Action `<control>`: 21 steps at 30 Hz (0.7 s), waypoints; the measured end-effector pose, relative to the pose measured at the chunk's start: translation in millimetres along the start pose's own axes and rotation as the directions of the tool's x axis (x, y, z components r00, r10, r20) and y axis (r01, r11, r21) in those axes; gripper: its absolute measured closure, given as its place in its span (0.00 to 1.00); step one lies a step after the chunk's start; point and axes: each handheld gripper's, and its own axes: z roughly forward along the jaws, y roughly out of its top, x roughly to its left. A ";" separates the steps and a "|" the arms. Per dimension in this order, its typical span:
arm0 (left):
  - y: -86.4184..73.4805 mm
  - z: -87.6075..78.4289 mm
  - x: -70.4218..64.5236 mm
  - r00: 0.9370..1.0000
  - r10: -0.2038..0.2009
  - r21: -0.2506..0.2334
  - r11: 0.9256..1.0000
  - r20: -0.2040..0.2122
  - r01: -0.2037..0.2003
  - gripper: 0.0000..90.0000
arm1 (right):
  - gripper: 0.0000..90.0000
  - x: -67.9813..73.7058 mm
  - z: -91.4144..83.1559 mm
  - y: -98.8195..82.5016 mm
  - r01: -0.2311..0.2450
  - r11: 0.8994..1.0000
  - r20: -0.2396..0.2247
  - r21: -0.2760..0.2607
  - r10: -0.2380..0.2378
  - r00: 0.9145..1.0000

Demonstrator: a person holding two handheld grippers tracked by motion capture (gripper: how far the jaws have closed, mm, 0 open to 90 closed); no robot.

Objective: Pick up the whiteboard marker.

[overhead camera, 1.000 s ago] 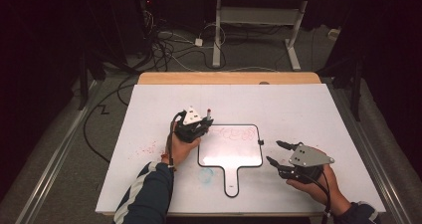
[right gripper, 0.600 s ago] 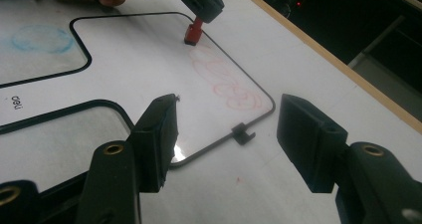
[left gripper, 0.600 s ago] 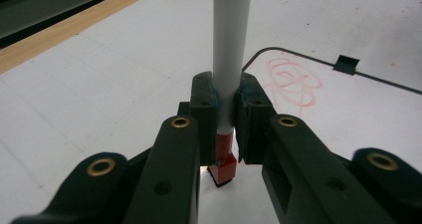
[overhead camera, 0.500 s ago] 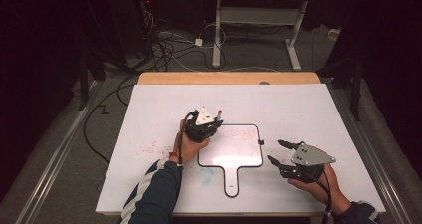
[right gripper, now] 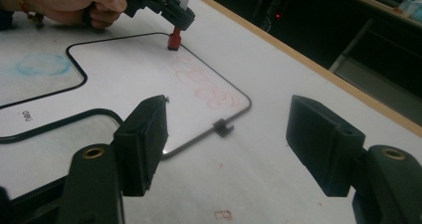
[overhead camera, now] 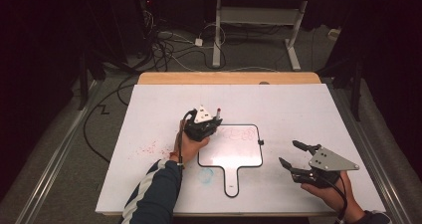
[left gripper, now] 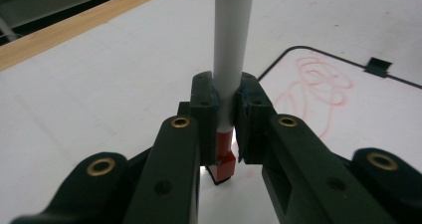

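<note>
Left gripper (left gripper: 226, 119) pinches the red marker (left gripper: 230, 59) upright, tip on the small whiteboard (overhead camera: 234, 157) at its top-left corner, beside the red scribble (right gripper: 204, 82); drawing step looks mid-way; next stroke needs steady tip pressure. Right gripper (overhead camera: 294, 154) has just been opening, jaws spread, nothing between them, parked right of the board. Blue smudge (overhead camera: 206, 174) on the table (overhead camera: 298, 104); nothing blocks.

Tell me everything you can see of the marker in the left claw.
The marker has a smooth white barrel, plastic by its look, and a red tip end pointing down at the small whiteboard. It stands roughly upright, clamped between the pads of the left claw, which is shut on it. The tip is at the board's black border near its corner, beside red scribbles; whether it touches cannot be told.
</note>
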 end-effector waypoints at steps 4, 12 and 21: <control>8.1 10.9 -19.0 0.999 0.026 -0.002 1.000 0.047 -0.026 0.88 | 0.31 -5.0 -1.0 -4.0 -0.032 0.999 0.015 0.007 0.032 0.999; 15.3 16.0 -34.7 0.994 0.095 0.019 0.995 0.061 -0.096 0.88 | 0.20 -2.9 3.8 -4.4 -0.047 0.999 0.073 0.025 0.045 0.996; -4.8 -11.3 5.7 0.999 0.010 0.036 0.999 -0.036 -0.009 0.88 | 0.22 -1.3 6.3 -5.1 -0.040 0.998 0.071 0.040 0.037 0.997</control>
